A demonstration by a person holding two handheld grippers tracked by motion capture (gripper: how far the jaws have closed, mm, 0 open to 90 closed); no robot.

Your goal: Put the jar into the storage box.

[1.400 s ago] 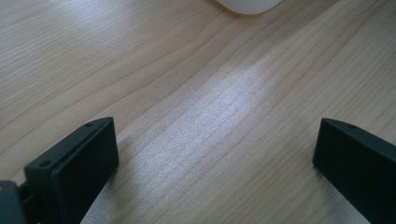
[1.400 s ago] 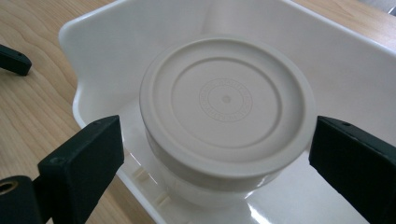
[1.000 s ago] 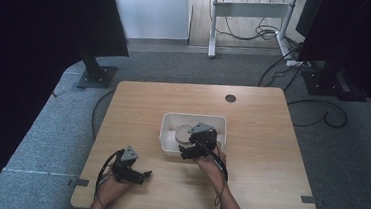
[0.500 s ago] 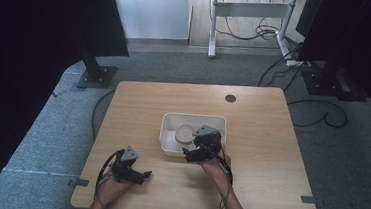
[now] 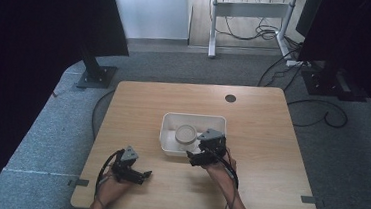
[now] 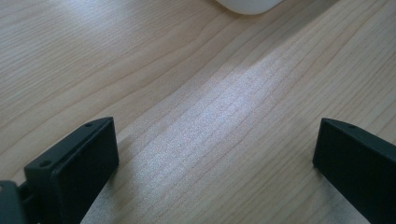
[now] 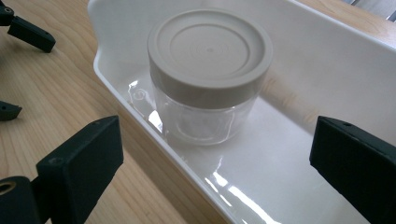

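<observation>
Wooden surface [image 5: 262, 120] bearing a white tray [image 5: 169, 123] at centre. Inside, upright, a clear jar [image 7: 205, 88] with beige lid. Right gripper [image 7: 215, 158] wide at tray's near edge; left gripper [image 6: 215, 154] wide over bare wood.

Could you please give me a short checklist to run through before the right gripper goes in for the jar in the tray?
1. Right gripper open wider than the jar: ok.
2. Clear plastic jar with beige screw lid standing upright in the white plastic tray: ok.
3. Lid seated on the jar: ok; whether it is tight, cannot tell.
4. Tray's near wall lies between gripper and jar, so approach from above: not ok for a straight push.
5. Left gripper open, away from the tray, on the wooden table: ok.
</observation>
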